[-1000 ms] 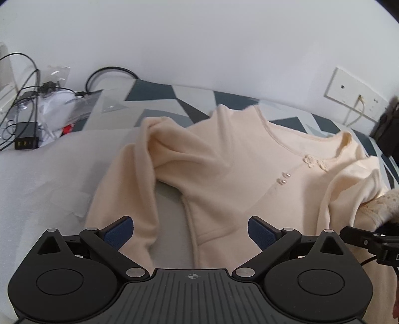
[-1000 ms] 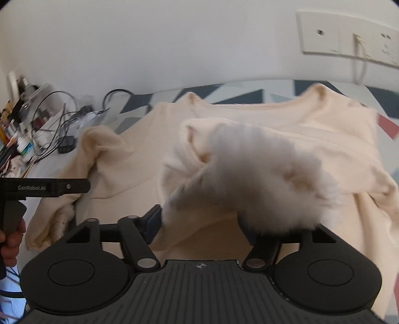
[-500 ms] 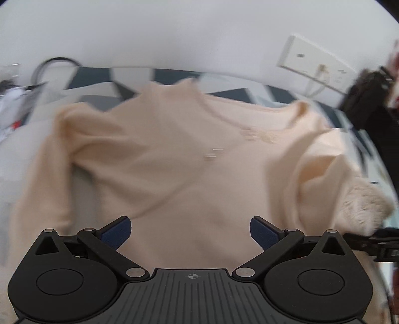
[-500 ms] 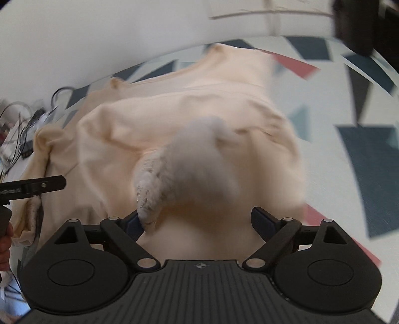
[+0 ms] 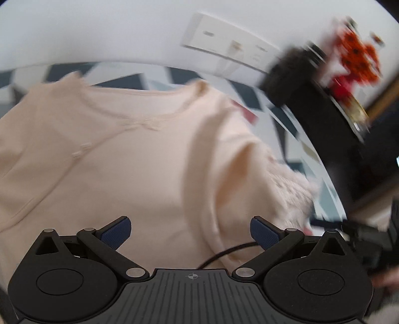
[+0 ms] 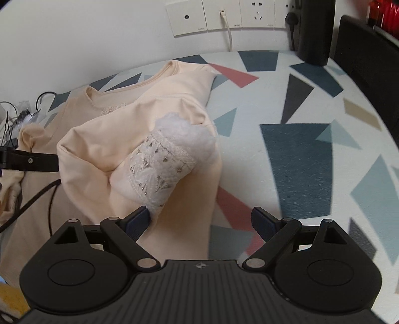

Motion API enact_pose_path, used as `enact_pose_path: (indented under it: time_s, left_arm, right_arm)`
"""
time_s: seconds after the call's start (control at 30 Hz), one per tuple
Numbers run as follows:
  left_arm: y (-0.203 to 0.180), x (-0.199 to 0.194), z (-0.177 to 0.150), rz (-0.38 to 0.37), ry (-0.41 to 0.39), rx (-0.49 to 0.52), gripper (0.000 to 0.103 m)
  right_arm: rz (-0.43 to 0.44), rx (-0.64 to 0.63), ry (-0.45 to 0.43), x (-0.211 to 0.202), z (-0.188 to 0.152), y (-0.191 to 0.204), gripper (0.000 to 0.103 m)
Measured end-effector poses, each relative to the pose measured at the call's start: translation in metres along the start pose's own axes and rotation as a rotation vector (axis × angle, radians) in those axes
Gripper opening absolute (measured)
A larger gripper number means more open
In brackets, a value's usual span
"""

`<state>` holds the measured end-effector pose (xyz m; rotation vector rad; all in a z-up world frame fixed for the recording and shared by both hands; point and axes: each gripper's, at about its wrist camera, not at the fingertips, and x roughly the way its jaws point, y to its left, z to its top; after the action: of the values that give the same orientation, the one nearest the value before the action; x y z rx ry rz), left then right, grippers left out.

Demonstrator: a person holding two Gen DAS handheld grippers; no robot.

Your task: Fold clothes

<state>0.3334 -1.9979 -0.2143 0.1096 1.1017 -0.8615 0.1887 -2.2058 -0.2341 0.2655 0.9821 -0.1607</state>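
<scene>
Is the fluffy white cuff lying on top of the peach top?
Yes, the lacy white cuff rests folded across the peach top, on the patterned table.

Readable text: none in either view.
Wall sockets (image 6: 224, 17): small grey marks on the lower edges, too tiny to read.
Gripper bodies: only a crosshair symbol, no lettering.

Tablecloth (image 6: 299, 154) right of top (image 6: 104, 139) bare; black speaker (image 6: 314, 30), cable (image 6: 35, 202) obstruct edges.
</scene>
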Motion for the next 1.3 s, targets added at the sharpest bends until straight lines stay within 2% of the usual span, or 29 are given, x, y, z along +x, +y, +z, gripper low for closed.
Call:
enact_pose_path:
  time_s: [0.1, 0.17, 0.23, 0.27, 0.3, 0.33, 0.37, 0.43, 0.5, 0.6, 0.7, 0.77, 0.8, 0.83, 0.87, 0.9, 0.93, 1.07, 1.17, 1.23, 1.3]
  left_arm:
    - [-0.02, 0.023, -0.003, 0.06, 0.044, 0.154, 0.101]
    - [-0.025, 0.038, -0.004, 0.042, 0.059, 0.178, 0.089]
    - [-0.025, 0.05, -0.002, -0.015, 0.077, 0.148, 0.065]
    - [-0.025, 0.053, -0.002, -0.039, 0.081, 0.133, 0.057]
    - [-0.024, 0.055, -0.002, -0.055, 0.077, 0.129, 0.04]
    - [-0.024, 0.055, -0.002, -0.069, 0.076, 0.133, 0.019]
    - [-0.025, 0.054, -0.001, -0.075, 0.076, 0.141, 0.011]
    - [-0.027, 0.044, 0.002, -0.029, 0.043, 0.166, 0.006]
    - [-0.022, 0.026, 0.01, 0.032, -0.029, 0.174, 0.004]
    - [0.006, -0.012, 0.03, 0.146, -0.16, 0.133, 0.003]
    - [0.041, -0.048, 0.053, 0.349, -0.299, 0.071, 0.002]
    - [0.065, -0.07, 0.066, 0.429, -0.358, -0.022, 0.005]
    - [0.074, -0.076, 0.069, 0.416, -0.353, -0.069, 0.014]
    - [0.081, -0.08, 0.071, 0.388, -0.337, -0.108, 0.033]
    - [0.084, -0.081, 0.069, 0.346, -0.321, -0.124, 0.044]
    - [0.083, -0.08, 0.064, 0.296, -0.303, -0.128, 0.064]
    - [0.079, -0.075, 0.057, 0.258, -0.271, -0.112, 0.076]
    - [0.052, -0.041, 0.027, 0.135, -0.108, -0.013, 0.08]
    - [0.04, -0.006, 0.018, 0.08, -0.012, -0.018, 0.076]
    - [0.036, 0.017, 0.015, 0.049, 0.049, -0.04, 0.064]
    - [0.033, 0.03, 0.009, 0.038, 0.057, -0.047, 0.059]
  right_arm:
    - [-0.056, -0.015, 0.012, 0.002, -0.002, -0.005, 0.09]
    - [-0.064, -0.001, 0.015, 0.003, -0.003, -0.008, 0.09]
    - [-0.055, 0.021, 0.012, 0.002, -0.003, -0.01, 0.09]
    - [-0.051, 0.029, 0.01, 0.002, -0.003, -0.011, 0.09]
    - [-0.053, 0.029, 0.008, 0.001, -0.004, -0.011, 0.09]
    - [-0.056, 0.028, 0.007, 0.0, -0.004, -0.01, 0.09]
    - [-0.057, 0.028, 0.005, -0.001, -0.004, -0.01, 0.09]
    - [-0.05, 0.036, -0.006, -0.004, -0.004, -0.011, 0.09]
    - [-0.04, 0.057, -0.027, -0.009, -0.003, -0.013, 0.09]
    - [-0.036, 0.121, -0.046, -0.011, 0.001, -0.022, 0.09]
    - [-0.042, 0.204, -0.023, -0.003, 0.002, -0.032, 0.09]
    - [-0.05, 0.219, -0.021, 0.002, 0.002, -0.032, 0.09]
    - [-0.055, 0.216, -0.023, 0.004, 0.002, -0.03, 0.09]
    - [-0.061, 0.205, -0.022, 0.005, 0.002, -0.027, 0.09]
    - [-0.065, 0.192, -0.023, 0.006, 0.002, -0.024, 0.09]
    - [-0.066, 0.18, -0.023, 0.007, 0.002, -0.022, 0.09]
    - [-0.066, 0.173, -0.022, 0.009, 0.002, -0.021, 0.09]
    - [-0.101, 0.164, -0.011, 0.014, 0.0, -0.022, 0.09]
    - [-0.136, 0.165, -0.006, 0.016, 0.0, -0.027, 0.09]
    - [-0.156, 0.174, -0.01, 0.015, 0.001, -0.03, 0.09]
    - [-0.168, 0.184, -0.015, 0.013, 0.002, -0.034, 0.09]
